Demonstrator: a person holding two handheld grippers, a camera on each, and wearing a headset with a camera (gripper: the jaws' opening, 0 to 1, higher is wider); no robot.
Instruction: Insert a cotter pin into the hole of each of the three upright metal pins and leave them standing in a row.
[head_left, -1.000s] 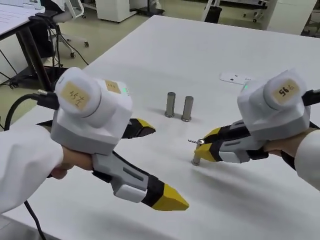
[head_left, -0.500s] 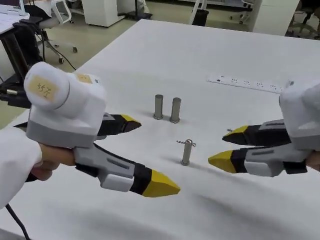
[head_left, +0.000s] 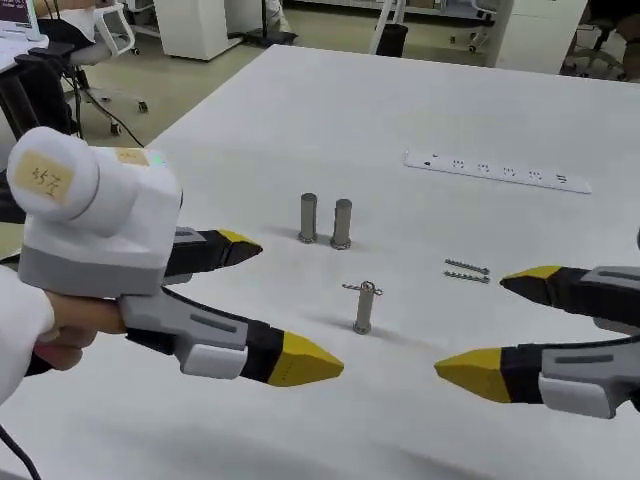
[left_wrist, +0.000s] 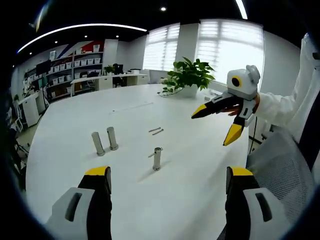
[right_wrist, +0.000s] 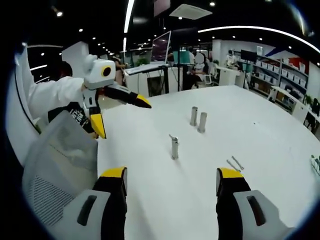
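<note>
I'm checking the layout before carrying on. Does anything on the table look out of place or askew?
Nothing is toppled or damaged. The fitted metal pin stands upright but apart from the two bare pins, so the three form no row. Two loose cotter pins lie flat on the table.

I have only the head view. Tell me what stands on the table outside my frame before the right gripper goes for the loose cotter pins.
Observer: The left gripper view shows a potted plant at the far edge of the table, well beyond the two loose cotter pins.
Operator: Now report anything at the near edge, close to me.
Observer: A grey mesh chair back stands there. It is to the left of the right gripper in the right gripper view, on the side toward the left gripper.
</note>
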